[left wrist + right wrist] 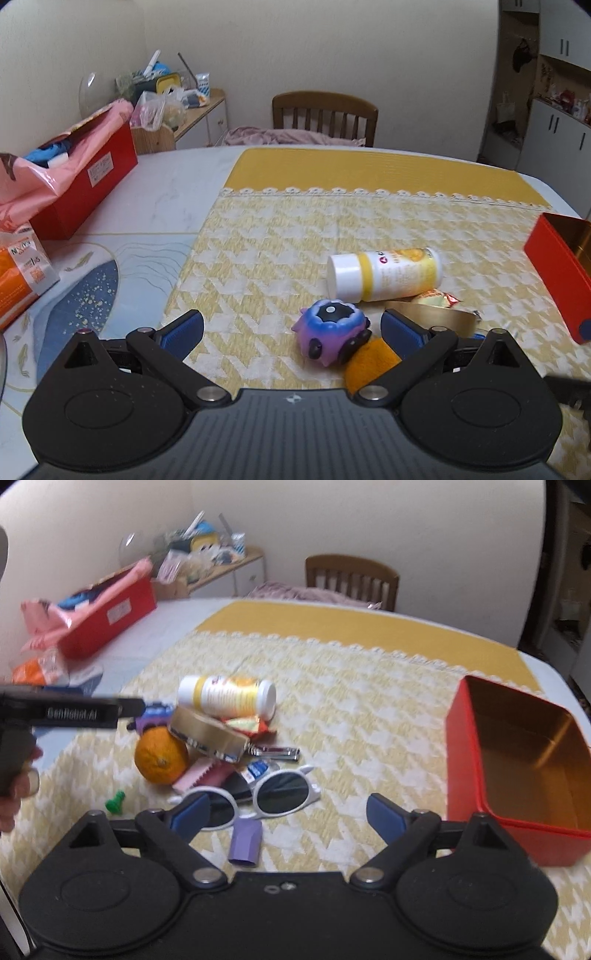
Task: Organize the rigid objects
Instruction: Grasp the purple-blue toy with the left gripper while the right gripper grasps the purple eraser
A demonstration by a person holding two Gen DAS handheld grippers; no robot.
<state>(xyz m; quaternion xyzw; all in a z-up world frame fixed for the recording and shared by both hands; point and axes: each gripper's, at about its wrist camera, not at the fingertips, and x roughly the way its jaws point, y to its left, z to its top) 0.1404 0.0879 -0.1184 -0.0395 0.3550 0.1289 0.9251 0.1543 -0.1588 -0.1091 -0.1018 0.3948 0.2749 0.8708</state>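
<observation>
One bottle [227, 696] on its side, cap rightward, long axis crosswise

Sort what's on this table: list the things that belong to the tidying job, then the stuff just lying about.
Job:
red tin
vitamin bottle
white sunglasses
nail clipper
purple toy
tape roll

Lying about:
long red box
orange packet
wooden chair

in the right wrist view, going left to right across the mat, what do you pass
green pawn → orange → purple tube → white sunglasses → red tin
</observation>
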